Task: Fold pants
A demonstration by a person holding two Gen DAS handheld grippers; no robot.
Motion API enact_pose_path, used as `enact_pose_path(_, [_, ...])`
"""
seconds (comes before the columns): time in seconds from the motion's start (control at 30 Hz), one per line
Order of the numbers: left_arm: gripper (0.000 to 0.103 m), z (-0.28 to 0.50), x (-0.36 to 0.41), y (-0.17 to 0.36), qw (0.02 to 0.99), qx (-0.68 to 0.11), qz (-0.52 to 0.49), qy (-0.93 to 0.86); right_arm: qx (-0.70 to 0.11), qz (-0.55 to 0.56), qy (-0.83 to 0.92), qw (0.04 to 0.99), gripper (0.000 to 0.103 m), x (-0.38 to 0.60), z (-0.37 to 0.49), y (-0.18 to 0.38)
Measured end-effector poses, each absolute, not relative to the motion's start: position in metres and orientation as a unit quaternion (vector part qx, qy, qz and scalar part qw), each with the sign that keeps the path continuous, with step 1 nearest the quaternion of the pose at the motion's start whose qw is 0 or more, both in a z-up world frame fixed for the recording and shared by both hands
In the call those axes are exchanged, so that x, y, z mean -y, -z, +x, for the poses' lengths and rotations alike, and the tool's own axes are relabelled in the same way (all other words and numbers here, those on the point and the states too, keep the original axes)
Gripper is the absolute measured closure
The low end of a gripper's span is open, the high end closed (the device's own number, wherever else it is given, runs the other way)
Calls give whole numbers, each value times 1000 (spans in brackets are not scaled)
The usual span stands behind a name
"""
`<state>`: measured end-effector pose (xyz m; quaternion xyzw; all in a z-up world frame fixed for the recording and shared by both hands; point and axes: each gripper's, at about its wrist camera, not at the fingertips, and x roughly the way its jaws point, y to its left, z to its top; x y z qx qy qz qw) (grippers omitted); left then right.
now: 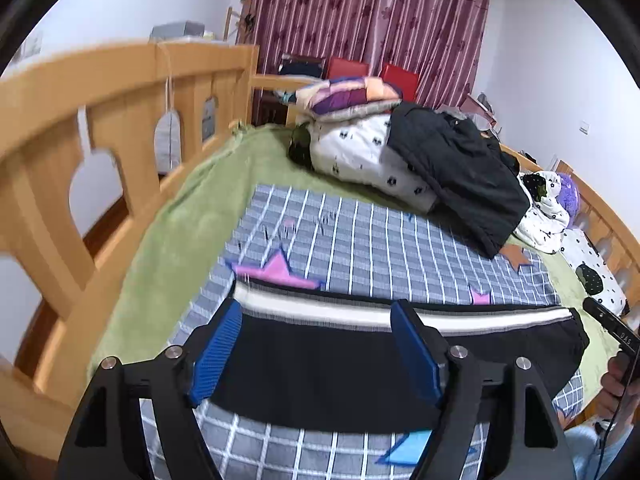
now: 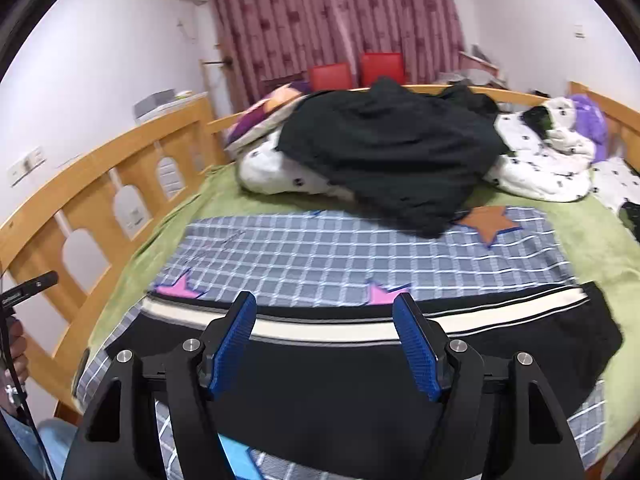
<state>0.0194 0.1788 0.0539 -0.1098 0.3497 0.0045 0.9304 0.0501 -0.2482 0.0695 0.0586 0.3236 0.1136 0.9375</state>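
Both the left gripper and right gripper are held level, jaws spread and empty, above folded black pants.

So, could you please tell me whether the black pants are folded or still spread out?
Folded, it seems: the black pants lie as a short wide band on the checked sheet, no legs showing. Fold count: cannot tell.

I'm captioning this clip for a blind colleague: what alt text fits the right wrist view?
The open right gripper hovers over black pants with a white side stripe, lying flat across a grey checked sheet on a wooden-railed bed. Behind them lie a dark jacket and piled bedding.
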Motion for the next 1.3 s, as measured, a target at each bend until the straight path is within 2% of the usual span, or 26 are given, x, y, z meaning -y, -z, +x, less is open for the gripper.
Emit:
enact_pose_path(0.17, [28,4,-202,51,903,-381,-200,4,-361,54,-118,923,33,245,49,-18])
enact_pose_path(0.27, [31,5,-220,124,868,-422,-260,-5,-378,37,-86,921,33,259,51,0])
enact_pose_path(0.37, [54,11,-241,169,848,-436,-299,-32,-390,72,-63,916,33,280,57,8])
enact_pose_path(0.4, [55,13,-249,171,853,-417,-311,-31,-390,82,-60,915,33,286,58,9])
enact_pose_path(0.57, [57,32,-284,175,846,-384,-365,-58,-385,72,-22,920,33,307,51,20])
enact_pose_path(0.67, [68,43,-288,178,848,-386,-357,-69,-400,72,-5,914,33,322,49,33])
enact_pose_path(0.73, [69,47,-289,176,848,-386,-356,-73,-416,74,9,906,33,333,46,45])
enact_pose_path(0.8, [79,48,-294,173,844,-387,-363,-80,-425,74,20,902,33,342,42,52])
enact_pose_path(0.87, [82,45,-293,166,848,-374,-365,-93,-426,75,23,901,33,350,37,53])
enact_pose_path(1.0, [85,52,-238,119,894,-360,-215,-156,-408,80,28,909,33,367,21,48])
enact_pose_path(1.1, [85,59,-176,68,930,-321,-125,-126,-396,90,23,914,33,379,12,44])
enact_pose_path(1.2, [85,63,-103,27,952,-293,-61,-68,-380,89,30,920,33,391,3,41])
enact_pose_path(1.3, [86,67,-27,8,959,-284,-19,-8,-364,93,41,926,33,409,-6,38])
